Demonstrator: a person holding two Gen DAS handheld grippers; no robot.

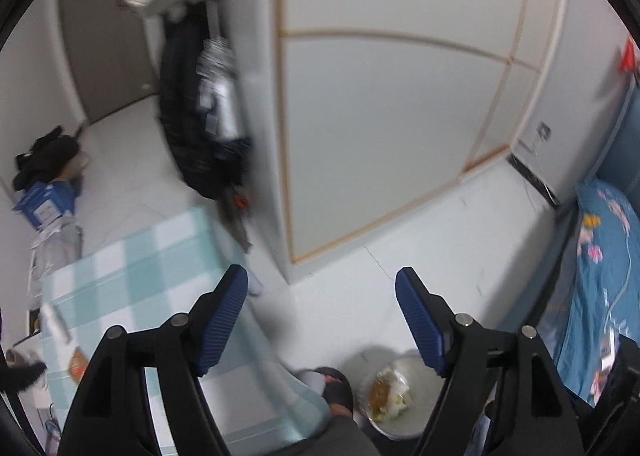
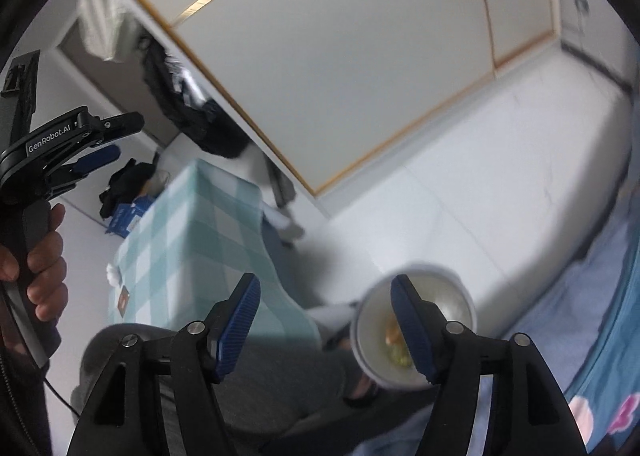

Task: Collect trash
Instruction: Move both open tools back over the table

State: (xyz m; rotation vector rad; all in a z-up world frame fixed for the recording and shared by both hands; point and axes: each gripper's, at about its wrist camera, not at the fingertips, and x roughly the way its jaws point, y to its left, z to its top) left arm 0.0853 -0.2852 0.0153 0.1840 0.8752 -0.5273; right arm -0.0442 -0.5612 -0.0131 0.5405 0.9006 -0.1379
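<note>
A round white trash bin (image 1: 394, 402) stands on the floor, holding crumpled white and orange scraps (image 1: 390, 392). It also shows in the right wrist view (image 2: 416, 328), with yellow-orange bits inside. My left gripper (image 1: 320, 324) is open and empty, high above the floor between the table and the bin. My right gripper (image 2: 326, 328) is open and empty, just left of and above the bin. The left gripper (image 2: 98, 143) shows at the far left of the right wrist view. A small orange wrapper (image 1: 78, 366) and a white crumpled scrap (image 2: 114, 276) lie on the table.
A table with a teal checked cloth (image 1: 160, 280) stands at the left. My leg and a black sandal (image 1: 338, 388) are beside the bin. A bed with a blue floral cover (image 1: 600, 284) is at the right. A white cabinet (image 1: 380, 115) and hanging dark clothes (image 1: 200, 103) are ahead.
</note>
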